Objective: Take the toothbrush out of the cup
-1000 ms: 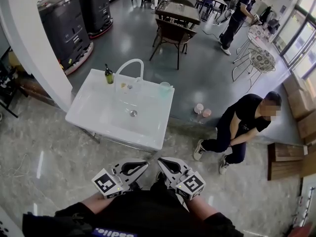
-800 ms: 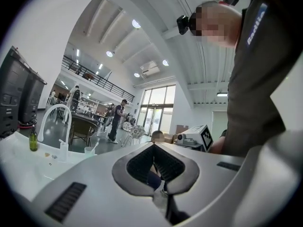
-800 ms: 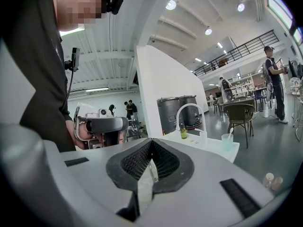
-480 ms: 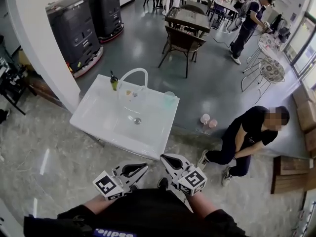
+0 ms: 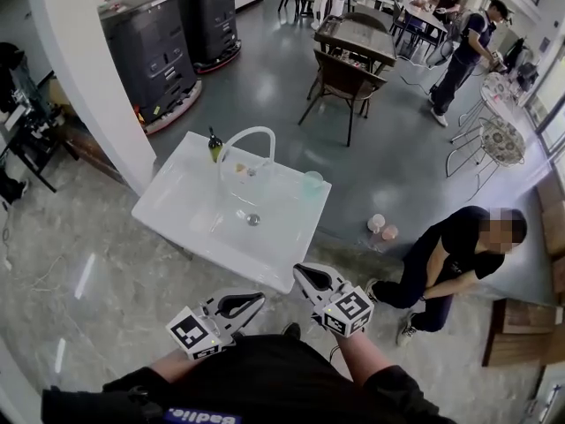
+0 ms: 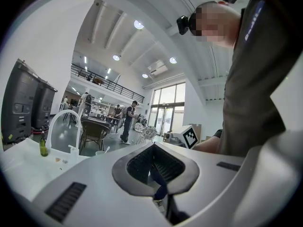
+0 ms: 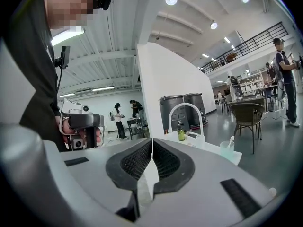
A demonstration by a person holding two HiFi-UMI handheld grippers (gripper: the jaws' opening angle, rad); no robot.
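My left gripper [image 5: 260, 298] and right gripper [image 5: 299, 271]: jaws closed, empty, before the sink [image 5: 168, 206]. The cup [image 5: 313, 182], apparently holding the toothbrush [image 7: 230, 141], stands on its far corner.

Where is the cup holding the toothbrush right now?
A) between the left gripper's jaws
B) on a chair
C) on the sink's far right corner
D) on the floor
C: the cup, with the toothbrush standing in it, sits at the far right corner of the white sink.
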